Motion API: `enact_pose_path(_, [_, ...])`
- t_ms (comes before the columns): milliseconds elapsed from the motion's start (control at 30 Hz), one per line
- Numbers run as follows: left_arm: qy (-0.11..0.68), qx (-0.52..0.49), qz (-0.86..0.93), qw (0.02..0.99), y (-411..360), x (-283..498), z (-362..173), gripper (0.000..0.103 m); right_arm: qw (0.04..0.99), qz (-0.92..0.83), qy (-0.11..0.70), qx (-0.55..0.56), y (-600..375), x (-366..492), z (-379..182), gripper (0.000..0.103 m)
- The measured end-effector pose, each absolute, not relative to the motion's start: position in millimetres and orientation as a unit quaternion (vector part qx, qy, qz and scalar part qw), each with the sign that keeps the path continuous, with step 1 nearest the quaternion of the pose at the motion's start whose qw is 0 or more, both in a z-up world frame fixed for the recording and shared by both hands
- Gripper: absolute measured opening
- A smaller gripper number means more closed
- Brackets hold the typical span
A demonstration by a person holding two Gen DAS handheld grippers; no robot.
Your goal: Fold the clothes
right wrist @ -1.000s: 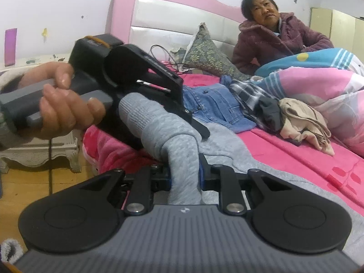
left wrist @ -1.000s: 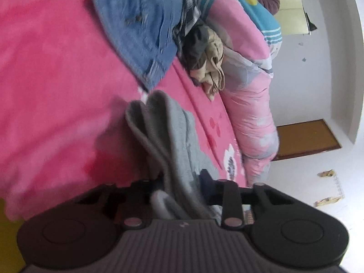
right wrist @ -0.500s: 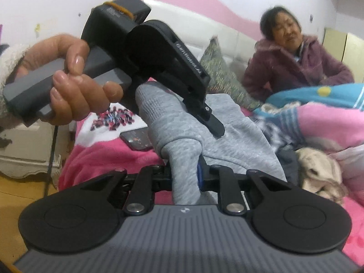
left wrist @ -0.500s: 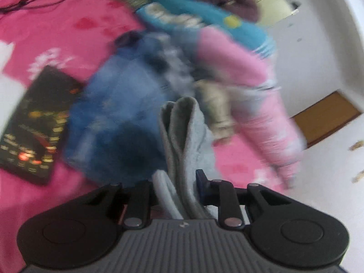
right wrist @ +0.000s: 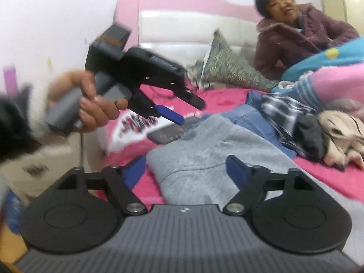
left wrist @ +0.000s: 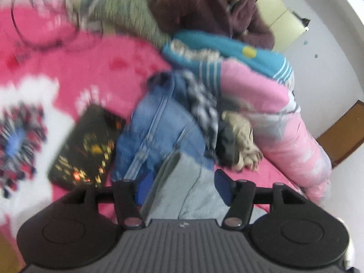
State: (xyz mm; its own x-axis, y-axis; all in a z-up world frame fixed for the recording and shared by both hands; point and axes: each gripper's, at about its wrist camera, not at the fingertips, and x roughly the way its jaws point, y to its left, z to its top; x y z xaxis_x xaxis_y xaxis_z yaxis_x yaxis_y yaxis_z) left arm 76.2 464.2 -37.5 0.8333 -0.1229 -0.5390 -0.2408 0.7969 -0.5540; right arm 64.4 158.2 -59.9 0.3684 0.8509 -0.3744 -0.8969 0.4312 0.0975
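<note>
Bed (right wrist: pixel 327 182) with a pink cover carries everything; pink headboard (right wrist: pixel 182 2) behind. A rolled pink-and-teal quilt (left wrist: pixel 273 95) runs along the far side, and a person in a maroon jacket (right wrist: pixel 302 36) sits by it near the headboard.

Unfolded pile sits mid-bed against the quilt: blue denim garment (left wrist: pixel 159 127), checked shirt (right wrist: pixel 279 107), beige bundle (right wrist: pixel 341 134) with something dark beside it. A dark phone-like slab (left wrist: pixel 86 145) lies on the cover toward the near-left edge.

Grey sweatshirt (right wrist: pixel 204 150) lies folded at the near edge of the bed, part over the denim's hem. Judging by that: one piece folded and set down, the pile not yet folded.

Right gripper (right wrist: pixel 186 170): jaws have just been opening and stand wide. The grey fabric lies between them, pads clear of it, nothing held. It points slightly down across the bed.

Left gripper (left wrist: pixel 179 182): jaws have just been opening too, fairly wide. The sweatshirt's fold is between them; whether the left pad touches it I cannot tell through the blur. It looks released. From the right camera the left gripper sits off the cloth, above the near-left corner, tilted down toward the sweatshirt. The left hand (right wrist: pixel 91 104) is wrapped round its grey handle, pale fuzzy cuff at the wrist.
</note>
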Motion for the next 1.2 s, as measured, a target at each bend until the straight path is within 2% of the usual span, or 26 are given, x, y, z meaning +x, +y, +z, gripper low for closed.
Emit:
enact_pose_path(100, [0.257,-0.259,0.038,0.930,424,62,-12,0.074,0.829,0.518,0.209,-0.016,100,59,-52,0.090])
enact_pose_path(167, [0.231,-0.231,0.023,0.945,390,53,-2,0.085,0.851,0.478,0.216,-0.009,59,53,-50,0.093])
enact_pose_path(233, [0.217,-0.206,-0.005,0.954,353,48,3,0.087,0.874,0.430,0.226,0.001,15,47,-49,0.101])
enact_pose_path(400, [0.221,-0.113,-0.106,0.963,238,53,-1,0.099,0.922,0.292,0.243,0.068,-103,29,-49,0.102])
enact_pose_path(467, [0.234,-0.111,-0.153,0.954,194,59,-10,0.103,0.943,0.212,0.236,0.097,-149,16,-53,0.102])
enact_pose_path(633, [0.287,-0.123,-0.237,0.920,99,75,-42,0.103,0.961,0.075,0.200,0.174,-260,-27,-65,0.102])
enact_pose_path(867, [0.303,-0.098,-0.251,0.914,18,74,-70,0.103,0.971,-0.029,0.168,0.167,-345,-49,-93,0.102])
enact_pose_path(1100, [0.262,0.028,-0.166,0.950,-31,65,-82,0.103,0.955,-0.036,0.215,0.202,-376,-2,-118,0.101])
enact_pose_path(1200, [0.251,0.067,-0.164,0.952,-45,67,-87,0.103,0.948,-0.018,0.228,0.223,-392,17,-123,0.097])
